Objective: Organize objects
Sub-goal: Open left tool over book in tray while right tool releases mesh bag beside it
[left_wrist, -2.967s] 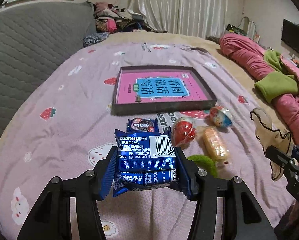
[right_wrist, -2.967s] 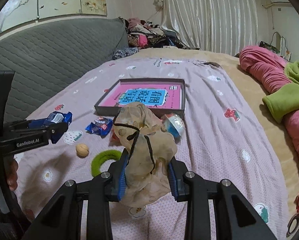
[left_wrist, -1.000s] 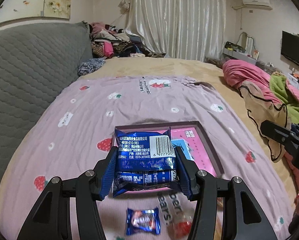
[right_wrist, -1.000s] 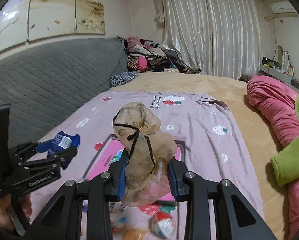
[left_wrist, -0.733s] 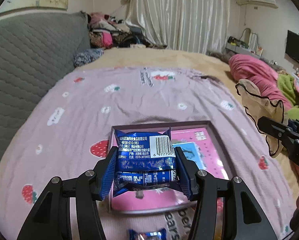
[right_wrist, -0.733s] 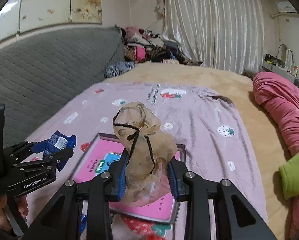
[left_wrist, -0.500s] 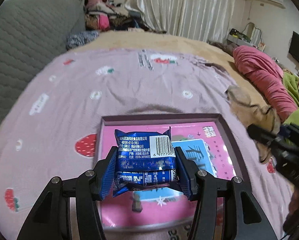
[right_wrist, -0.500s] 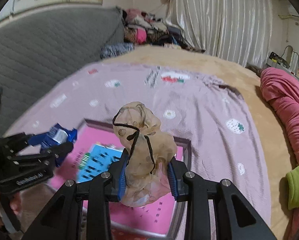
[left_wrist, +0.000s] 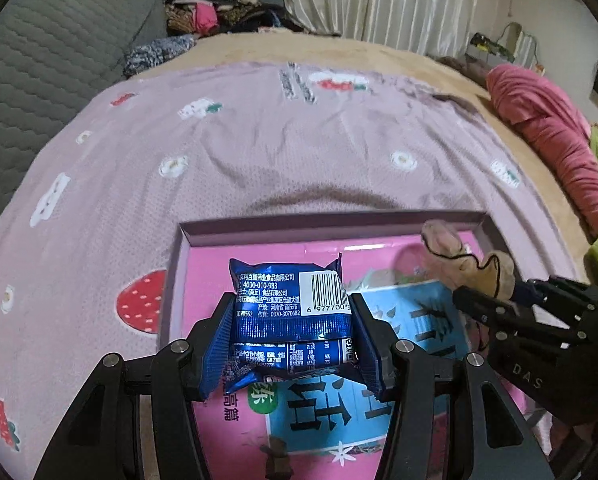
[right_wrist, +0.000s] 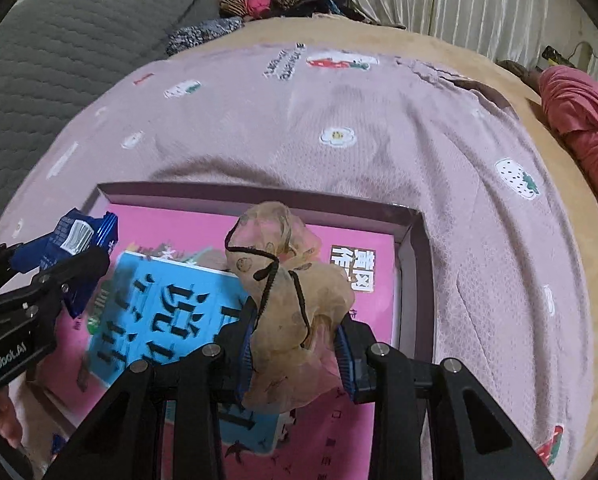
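Both grippers have just swung in over the box (left_wrist: pixel 323 227), left gripper (left_wrist: pixel 291 336) clamped on the blue snack packet (left_wrist: pixel 289 312) and right gripper (right_wrist: pixel 297 350) clamped on the tan cloth pouch (right_wrist: pixel 291 300), so dropping them in looks like what's next.

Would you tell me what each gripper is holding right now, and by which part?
The left gripper clamps the blue snack packet by its side edges; the right gripper pinches the beige mesh pouch around its lower half.

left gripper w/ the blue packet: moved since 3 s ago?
Yes. The left gripper, shut on the blue snack packet, has gone forward over the shallow box; earlier it hung short of the box's near wall.
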